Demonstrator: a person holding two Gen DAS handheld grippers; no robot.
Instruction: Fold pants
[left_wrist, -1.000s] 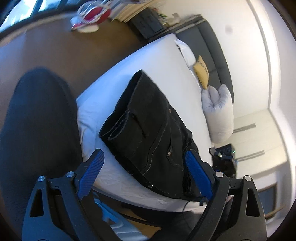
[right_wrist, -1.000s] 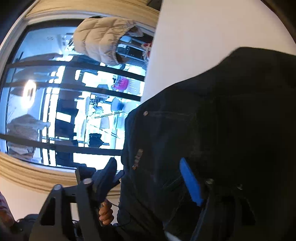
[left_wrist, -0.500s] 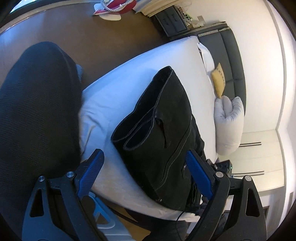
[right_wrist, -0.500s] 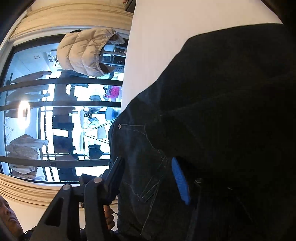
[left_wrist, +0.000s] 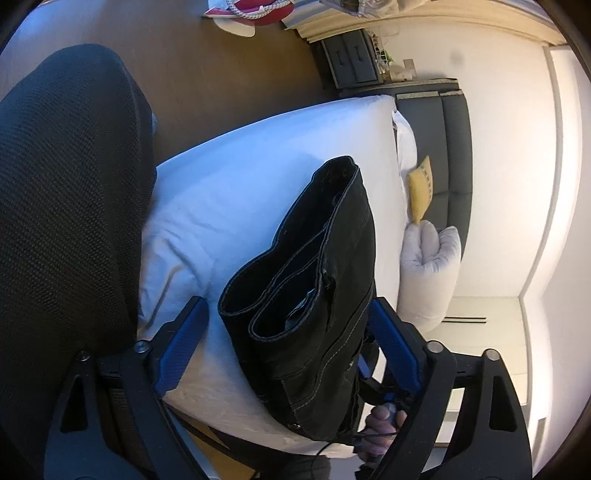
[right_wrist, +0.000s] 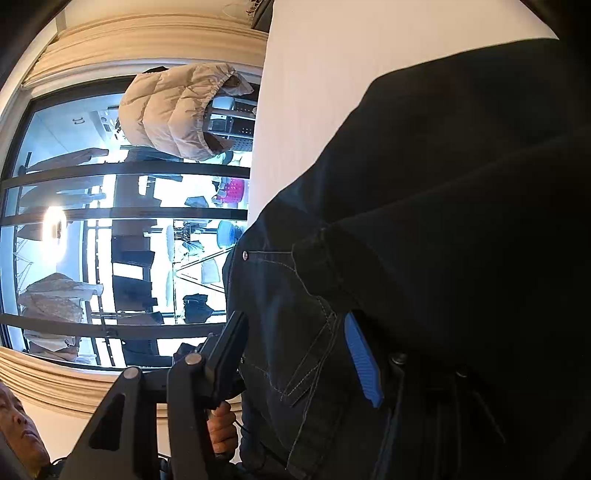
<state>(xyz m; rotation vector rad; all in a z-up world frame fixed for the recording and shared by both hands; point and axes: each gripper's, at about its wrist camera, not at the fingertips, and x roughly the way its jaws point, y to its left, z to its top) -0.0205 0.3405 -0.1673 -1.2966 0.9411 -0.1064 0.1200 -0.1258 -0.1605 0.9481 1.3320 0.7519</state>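
Left tongs (left_wrist: 288, 347) lower, astride folded pants (left_wrist: 317, 295).

Left tool (left_wrist: 288, 345) lower, closer over folded pants (left_wrist: 314, 295), jaws narrowing; right tool (right_wrist: 295, 354) jaws narrowed

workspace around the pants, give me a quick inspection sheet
surface: white mattress, sheet creased near its close corner
job's things: black pants folded, hem openings facing the left wrist camera
clutter: yellow cushion and grey pillow at the headboard end
grippers: left gripper open, astride the pants, jaws have just been closing; right gripper has denim between its fingers, contact unclear
cables: thin black cable by a hand under the left gripper
surroundings: black mesh chair, dark nightstand, beige puffer jacket by the window
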